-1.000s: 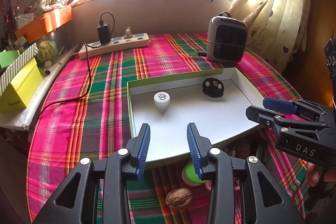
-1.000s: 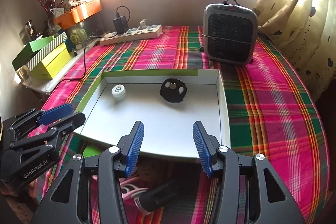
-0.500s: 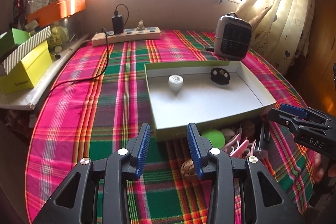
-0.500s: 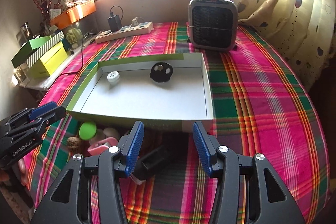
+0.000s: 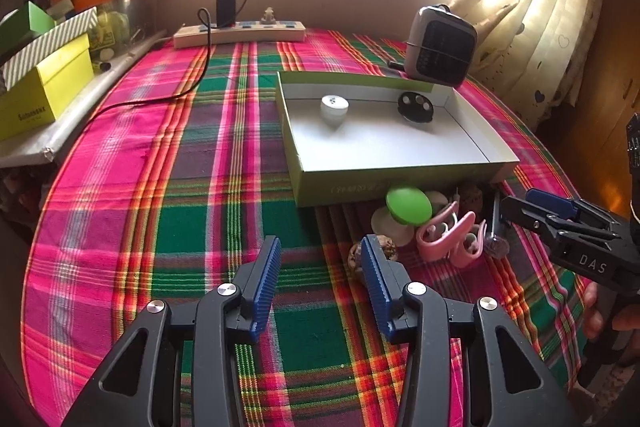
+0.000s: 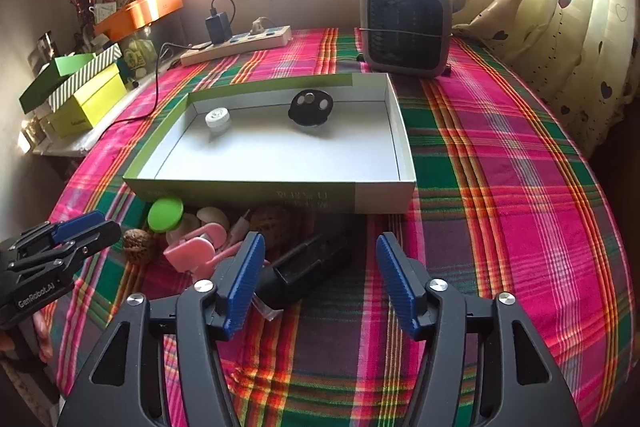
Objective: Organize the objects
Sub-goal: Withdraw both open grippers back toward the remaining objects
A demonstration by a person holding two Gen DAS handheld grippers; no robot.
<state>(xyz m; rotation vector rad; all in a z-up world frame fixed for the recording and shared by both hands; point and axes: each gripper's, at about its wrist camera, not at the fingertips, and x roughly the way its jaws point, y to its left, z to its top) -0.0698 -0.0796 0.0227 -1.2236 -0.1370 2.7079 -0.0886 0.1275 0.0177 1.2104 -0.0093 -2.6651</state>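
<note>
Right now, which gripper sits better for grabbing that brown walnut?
Probably the left gripper: the wrinkled brown walnut lies just beside its open right fingertip, while the right gripper faces the black tool.

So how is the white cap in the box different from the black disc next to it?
The white cap is pale, thick and drum-shaped; the black disc is dark, wider and tilted up, showing round holes. The cap sits toward the left of the box, the disc nearer the middle. Both lie near its far wall.

Home room, plaid tablecloth (image 6: 500, 155), heart-print curtain (image 6: 560, 7) at sunlit window, small heater (image 6: 406, 31), power strip (image 6: 236, 45)
</note>
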